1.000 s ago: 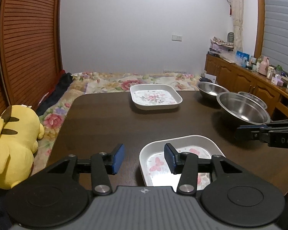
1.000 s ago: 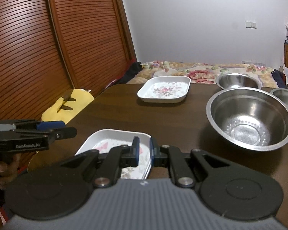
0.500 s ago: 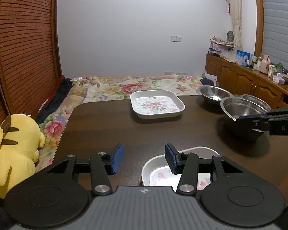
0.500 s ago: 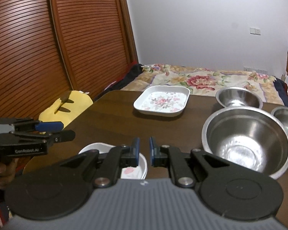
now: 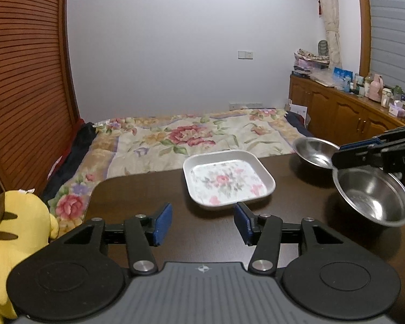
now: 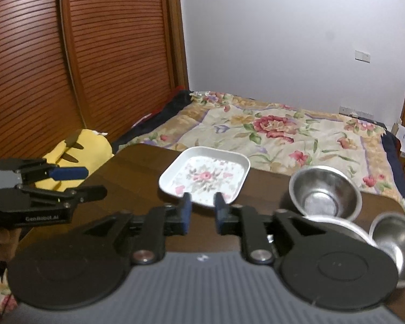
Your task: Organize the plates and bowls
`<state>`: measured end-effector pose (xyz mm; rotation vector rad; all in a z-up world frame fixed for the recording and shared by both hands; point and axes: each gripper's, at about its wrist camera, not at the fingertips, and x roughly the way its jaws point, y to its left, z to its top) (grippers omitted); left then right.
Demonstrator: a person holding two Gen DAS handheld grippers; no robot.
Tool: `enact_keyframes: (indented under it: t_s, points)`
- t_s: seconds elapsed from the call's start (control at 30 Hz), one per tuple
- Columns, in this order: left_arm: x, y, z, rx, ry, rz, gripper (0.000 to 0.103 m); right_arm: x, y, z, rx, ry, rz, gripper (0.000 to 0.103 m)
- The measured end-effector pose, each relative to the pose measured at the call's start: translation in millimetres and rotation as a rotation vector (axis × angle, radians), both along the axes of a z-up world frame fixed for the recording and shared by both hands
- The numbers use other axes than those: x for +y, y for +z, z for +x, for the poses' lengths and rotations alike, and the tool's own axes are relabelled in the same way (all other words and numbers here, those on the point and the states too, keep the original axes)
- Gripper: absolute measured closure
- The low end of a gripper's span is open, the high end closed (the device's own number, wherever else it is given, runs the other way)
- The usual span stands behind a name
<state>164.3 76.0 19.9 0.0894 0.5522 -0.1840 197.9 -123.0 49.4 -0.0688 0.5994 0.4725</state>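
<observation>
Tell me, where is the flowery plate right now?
The flowery plate sits on the dark table near its far edge, by the flowery bedspread. In the left wrist view it is left of the steel bowls, just beyond the open left claw.

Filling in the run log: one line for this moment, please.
left gripper: open, empty | right gripper: open, empty | floral plate: on table
</observation>
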Motion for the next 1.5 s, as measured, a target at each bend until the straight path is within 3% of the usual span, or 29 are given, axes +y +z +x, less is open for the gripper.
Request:
enact_keyframes:
  t_s: [0.27, 0.6, 1.0, 1.43, 1.5]
  points:
    - [4.3, -5.0, 39.8, 0.024, -0.009, -0.008, 0.038, 9.7, -9.5, 38.5, 0.034, 0.013, -0.039, 0.068]
    - [12.1, -27.8, 98.6, 0.088, -0.021, -0.020, 0.038, 20.9, -32.1, 96.6, 0.146, -0.005, -0.071, 0.068]
    - [24.7, -54.2, 147.2, 0.156, -0.038, -0.069, 0.038, 29.6, -57.2, 134.8, 0.254, 0.007, -0.100, 0.068]
    - [24.4, -71.2, 166.7, 0.209, -0.065, -0.106, 0.061, 28.1, -67.3, 155.7, 0.307, -0.005, -0.138, 0.068]
    - [23.4, -72.6, 167.7, 0.213, -0.069, -0.106, 0.066, 27.4, -69.1, 159.0, 0.315, -0.004, -0.138, 0.072]
